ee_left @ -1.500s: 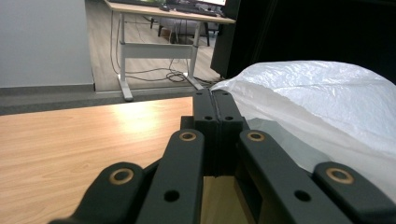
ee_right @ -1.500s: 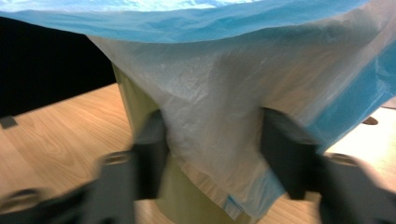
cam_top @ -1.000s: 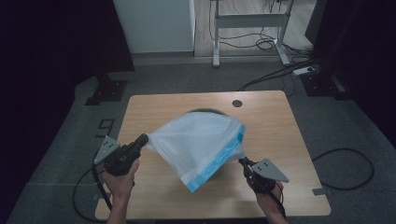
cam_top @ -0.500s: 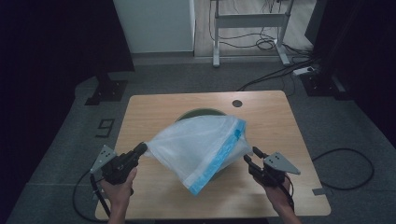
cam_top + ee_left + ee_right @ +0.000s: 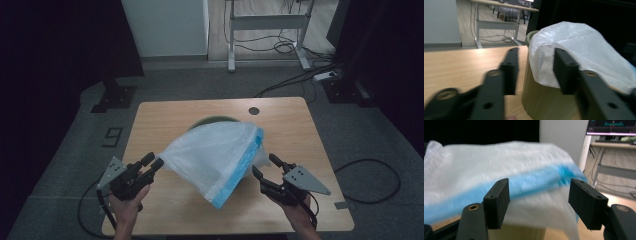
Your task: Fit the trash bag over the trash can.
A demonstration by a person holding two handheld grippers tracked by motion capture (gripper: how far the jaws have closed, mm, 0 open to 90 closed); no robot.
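The left gripper (image 5: 152, 164) sits at the bag's left corner, its jaws having just been opening, apart, with nothing pinched between them. The white plastic bag (image 5: 215, 155) lies draped over the green bin (image 5: 212, 120) mid-surface, likely released to settle over the rim. The right gripper (image 5: 265, 167) also has its jaws apart, just opened, the bag's blue edge (image 5: 529, 182) loose ahead. The wooden surface (image 5: 300, 125) around is otherwise bare.

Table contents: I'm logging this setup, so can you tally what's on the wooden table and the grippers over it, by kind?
White plastic bag with blue band: 1
Green bin under the bag: 1
Handheld grippers, left gripper and right gripper, both with jaws apart and off the bag: 2
Total: 4
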